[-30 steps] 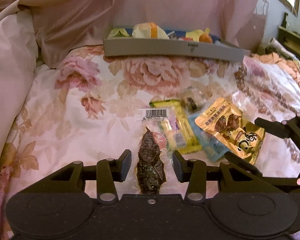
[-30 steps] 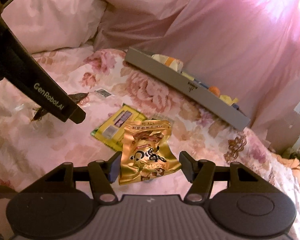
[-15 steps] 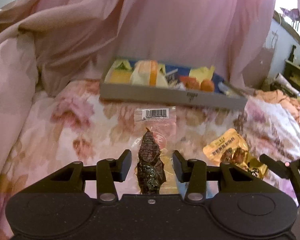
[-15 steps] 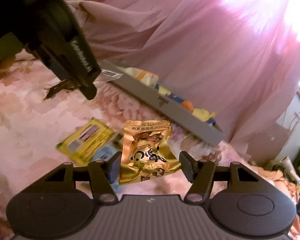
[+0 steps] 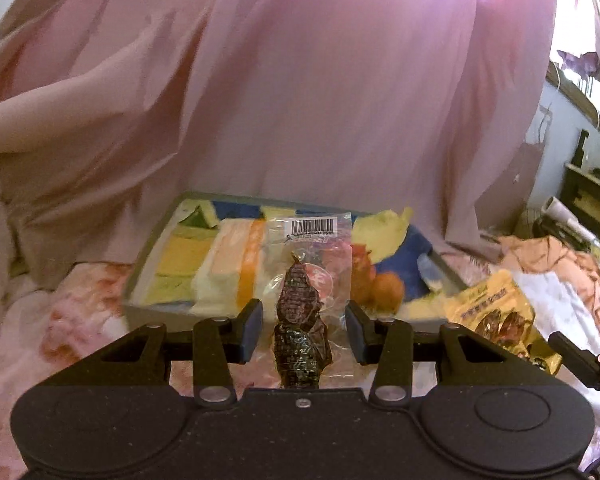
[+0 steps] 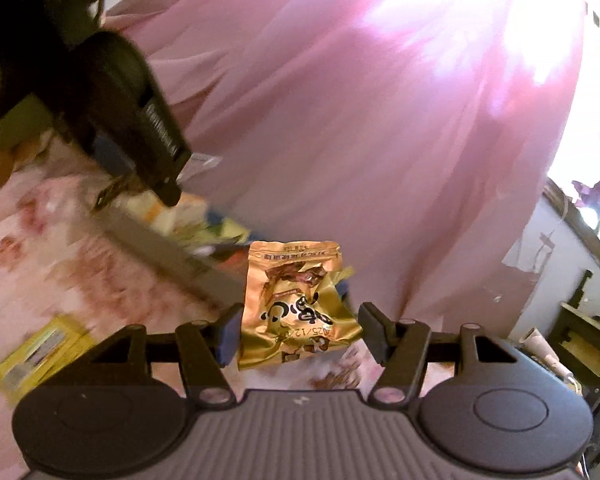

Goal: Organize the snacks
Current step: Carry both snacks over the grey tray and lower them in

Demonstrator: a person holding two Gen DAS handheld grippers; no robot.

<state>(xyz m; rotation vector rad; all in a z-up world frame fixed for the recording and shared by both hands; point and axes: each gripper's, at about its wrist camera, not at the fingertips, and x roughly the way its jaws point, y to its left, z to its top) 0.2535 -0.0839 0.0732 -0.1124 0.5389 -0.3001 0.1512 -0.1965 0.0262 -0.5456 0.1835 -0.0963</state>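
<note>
1. The left gripper (image 5: 303, 330) holds a clear packet (image 5: 305, 280) of dark snack, jaws closed on it.
2. The right gripper (image 6: 296, 330) pinches a gold pouch (image 6: 294, 304).
3. A yellow packet (image 6: 36, 354) lies on the bed (image 6: 40, 280), unsorted.
4. Beyond, the grey tray (image 5: 148, 312) already holds many snacks; I'd say mostly done.

Both grippers have risen off the bed and advanced toward the tray (image 5: 140, 304), so the left gripper (image 5: 303, 330) now hangs its clear packet (image 5: 305, 280) just before the tray's near wall, while the right gripper (image 6: 296, 334) carries the gold pouch (image 6: 296, 300) alongside.
</note>
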